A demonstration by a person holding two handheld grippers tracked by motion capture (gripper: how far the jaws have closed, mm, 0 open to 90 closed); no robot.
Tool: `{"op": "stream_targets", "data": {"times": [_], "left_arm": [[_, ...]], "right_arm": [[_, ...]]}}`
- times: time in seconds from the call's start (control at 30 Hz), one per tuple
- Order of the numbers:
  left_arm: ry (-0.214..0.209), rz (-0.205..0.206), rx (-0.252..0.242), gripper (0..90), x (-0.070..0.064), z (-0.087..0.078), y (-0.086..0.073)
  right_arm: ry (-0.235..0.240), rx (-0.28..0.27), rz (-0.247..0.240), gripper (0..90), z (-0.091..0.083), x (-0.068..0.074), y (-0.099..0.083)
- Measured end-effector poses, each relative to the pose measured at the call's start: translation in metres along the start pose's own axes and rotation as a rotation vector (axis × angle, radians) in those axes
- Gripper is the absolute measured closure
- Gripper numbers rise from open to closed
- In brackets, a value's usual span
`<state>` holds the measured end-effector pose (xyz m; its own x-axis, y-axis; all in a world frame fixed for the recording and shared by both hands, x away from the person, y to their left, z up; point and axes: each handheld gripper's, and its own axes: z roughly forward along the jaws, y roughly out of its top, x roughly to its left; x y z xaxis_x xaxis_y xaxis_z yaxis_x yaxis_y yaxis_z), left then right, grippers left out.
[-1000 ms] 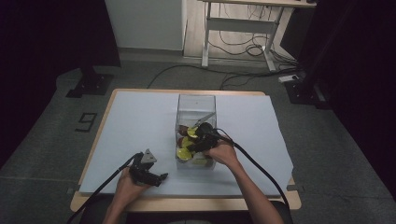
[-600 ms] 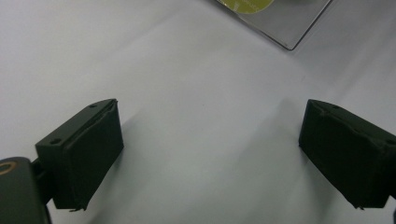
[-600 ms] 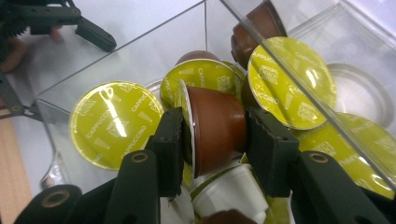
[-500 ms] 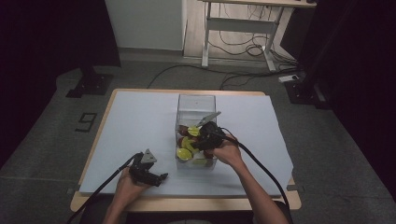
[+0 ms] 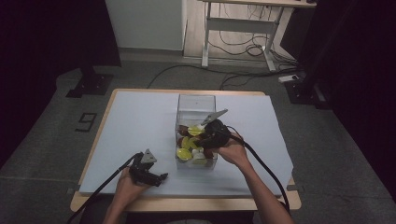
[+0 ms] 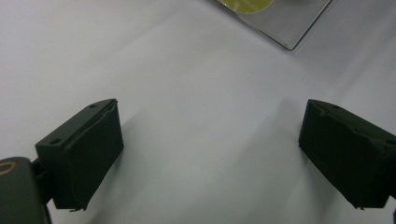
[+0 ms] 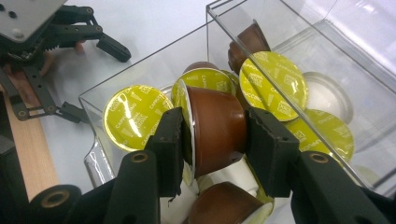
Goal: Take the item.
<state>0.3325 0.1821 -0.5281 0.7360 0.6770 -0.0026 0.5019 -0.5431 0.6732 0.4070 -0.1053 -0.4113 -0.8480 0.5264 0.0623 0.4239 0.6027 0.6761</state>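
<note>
A clear plastic box [image 5: 196,103] stands mid-table and holds several coffee capsules [image 5: 187,144], brown and white with yellow-green lids. My right gripper [image 5: 205,135] reaches into the box from the right. In the right gripper view it [image 7: 212,135] is shut on a brown capsule [image 7: 215,131] lying on its side, lifted a little above the pile [image 7: 275,88]. My left gripper [image 5: 159,177] rests on the table near the front edge, left of the box. In its own view it [image 6: 210,154] stands open over bare white table, with a corner of the box [image 6: 285,28] beyond.
A white mat [image 5: 135,121] covers the wooden table [image 5: 187,204]. Beyond the table on the dark floor stand a desk frame [image 5: 238,32], loose cables [image 5: 243,51] and a black stand base [image 5: 88,84].
My right gripper has moved from the box's near right part deeper in and risen slightly with the capsule. The left gripper has stayed put.
</note>
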Motion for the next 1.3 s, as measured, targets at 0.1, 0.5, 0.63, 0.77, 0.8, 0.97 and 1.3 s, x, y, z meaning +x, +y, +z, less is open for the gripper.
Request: {"op": "stream_targets", "data": {"times": [0.1,0.5,0.63,0.77,0.8,0.97,1.3], "left_arm": [[0.000,0.000,0.000,5.7,0.000,0.000,0.000],[0.000,0.000,0.000,5.7,0.000,0.000,0.000],[0.000,0.000,0.000,5.7,0.000,0.000,0.000],[0.000,0.000,0.000,5.7,0.000,0.000,0.000],[0.000,0.000,0.000,5.6,0.000,0.000,0.000],[0.000,0.000,0.000,5.7,0.000,0.000,0.000],[-0.002,0.000,0.000,5.7,0.000,0.000,0.000]], "right_arm": [[0.000,-0.007,0.003,57.1,-0.006,0.000,0.000],[-0.002,-0.039,0.009,57.1,-0.024,-0.003,0.000],[-0.008,-0.046,0.015,57.1,-0.031,-0.006,-0.001],[-0.015,-0.050,0.024,57.0,-0.039,-0.009,-0.001],[-0.019,-0.052,0.024,57.0,-0.041,-0.010,-0.002],[-0.039,-0.054,0.030,57.0,-0.048,-0.015,-0.005],[-0.069,-0.068,0.055,57.1,-0.059,-0.025,-0.014]]}}
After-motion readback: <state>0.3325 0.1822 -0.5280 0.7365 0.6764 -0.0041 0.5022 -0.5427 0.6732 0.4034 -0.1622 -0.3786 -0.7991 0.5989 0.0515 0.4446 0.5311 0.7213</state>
